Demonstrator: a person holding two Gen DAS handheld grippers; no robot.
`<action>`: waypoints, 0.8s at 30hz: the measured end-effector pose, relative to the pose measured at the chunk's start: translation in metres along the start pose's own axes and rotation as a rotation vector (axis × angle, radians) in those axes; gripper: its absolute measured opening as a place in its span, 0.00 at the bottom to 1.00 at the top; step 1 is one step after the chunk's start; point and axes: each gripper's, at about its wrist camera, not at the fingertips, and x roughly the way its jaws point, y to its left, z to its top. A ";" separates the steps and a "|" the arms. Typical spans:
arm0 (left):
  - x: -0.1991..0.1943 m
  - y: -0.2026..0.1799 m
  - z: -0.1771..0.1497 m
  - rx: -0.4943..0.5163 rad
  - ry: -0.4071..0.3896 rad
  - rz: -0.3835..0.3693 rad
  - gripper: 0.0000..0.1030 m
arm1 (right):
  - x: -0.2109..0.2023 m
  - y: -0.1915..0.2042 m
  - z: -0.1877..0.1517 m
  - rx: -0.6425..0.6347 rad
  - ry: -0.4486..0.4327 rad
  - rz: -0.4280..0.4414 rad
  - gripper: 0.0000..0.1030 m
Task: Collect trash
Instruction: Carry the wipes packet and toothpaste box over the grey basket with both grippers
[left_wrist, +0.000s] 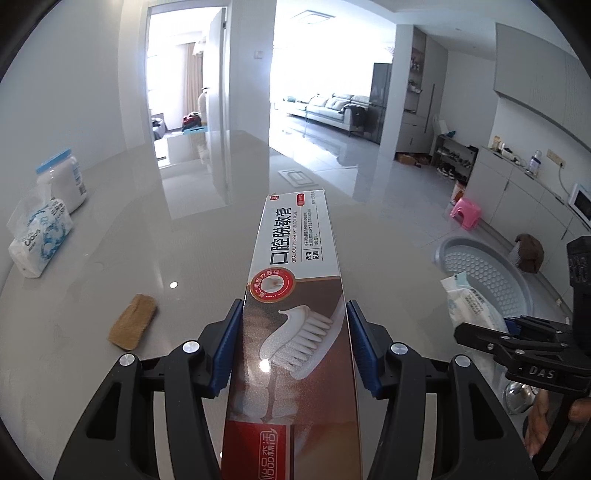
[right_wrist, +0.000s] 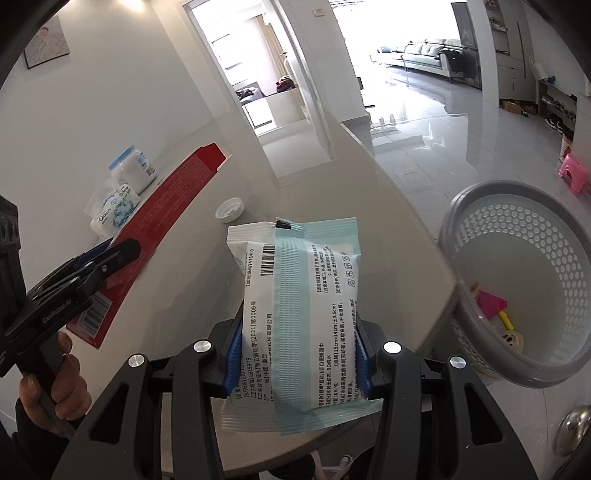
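My left gripper (left_wrist: 293, 343) is shut on a long toothpaste box (left_wrist: 295, 280) and holds it above the grey table (left_wrist: 184, 243). The box also shows in the right wrist view (right_wrist: 159, 229), with the left gripper (right_wrist: 107, 258) clamped on it. My right gripper (right_wrist: 297, 354) is shut on a white and teal wet-wipe pack (right_wrist: 295, 314), held over the table's right edge. That pack (left_wrist: 467, 302) and the right gripper (left_wrist: 513, 332) show at the right of the left wrist view. A grey perforated basket (right_wrist: 517, 373) stands on the floor right of the table, with small bits of trash inside.
On the table lie a brown scrap (left_wrist: 133, 326), a white bottle cap (right_wrist: 229, 210), a tissue pack (left_wrist: 40, 240) and a blue-lidded jar (left_wrist: 62, 181). A pink stool (left_wrist: 466, 212) stands on the floor beyond the basket (left_wrist: 480, 269).
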 end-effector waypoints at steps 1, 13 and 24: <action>0.000 -0.006 0.000 0.005 -0.005 -0.007 0.52 | -0.003 -0.005 0.000 0.008 -0.005 -0.003 0.44; 0.023 -0.091 0.003 0.071 -0.005 -0.129 0.52 | -0.046 -0.084 -0.006 0.102 -0.068 -0.099 0.44; 0.049 -0.152 0.004 0.126 0.044 -0.200 0.52 | -0.066 -0.144 -0.009 0.161 -0.120 -0.154 0.44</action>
